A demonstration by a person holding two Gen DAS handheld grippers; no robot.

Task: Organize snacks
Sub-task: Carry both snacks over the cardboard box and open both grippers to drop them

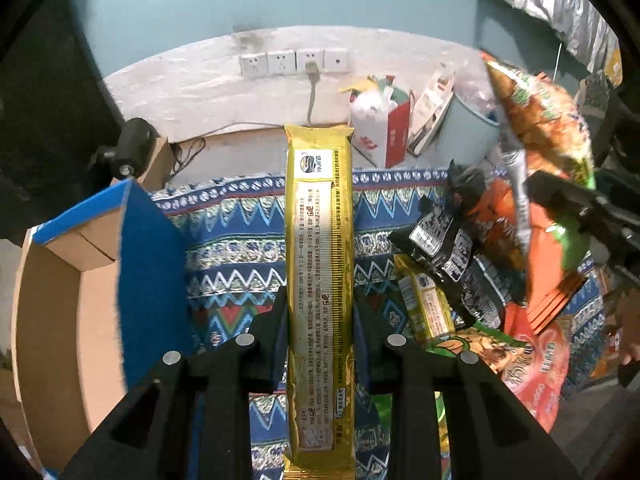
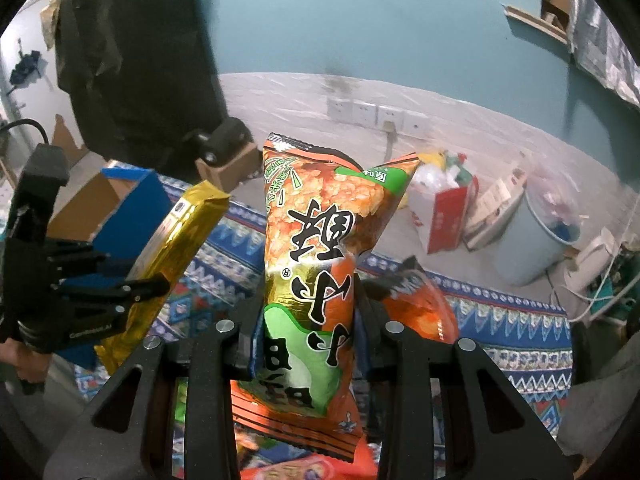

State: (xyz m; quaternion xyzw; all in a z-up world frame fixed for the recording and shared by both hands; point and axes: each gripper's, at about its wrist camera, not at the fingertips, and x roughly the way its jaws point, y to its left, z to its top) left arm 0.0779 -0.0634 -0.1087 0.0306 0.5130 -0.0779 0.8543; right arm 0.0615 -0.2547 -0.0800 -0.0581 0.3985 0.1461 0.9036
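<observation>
My left gripper (image 1: 320,320) is shut on a long gold biscuit pack (image 1: 319,264), which stands lengthwise between the fingers above the patterned cloth (image 1: 236,248). My right gripper (image 2: 308,320) is shut on an orange and green snack bag (image 2: 312,264) held upright. The right wrist view shows the left gripper (image 2: 120,280) at the left with the gold biscuit pack (image 2: 172,248) tilted in it. In the left wrist view the snack bag (image 1: 540,120) hangs at the upper right. A pile of snacks (image 1: 472,272) lies on the cloth to the right.
An open blue cardboard box (image 1: 132,264) stands at the left on the cloth. Behind the cloth, on the floor by the wall, are a red and white bag (image 1: 380,128), a pale blue bucket (image 1: 468,132) and a row of wall sockets (image 1: 294,62). A black camera mount (image 1: 132,148) sits beside the box.
</observation>
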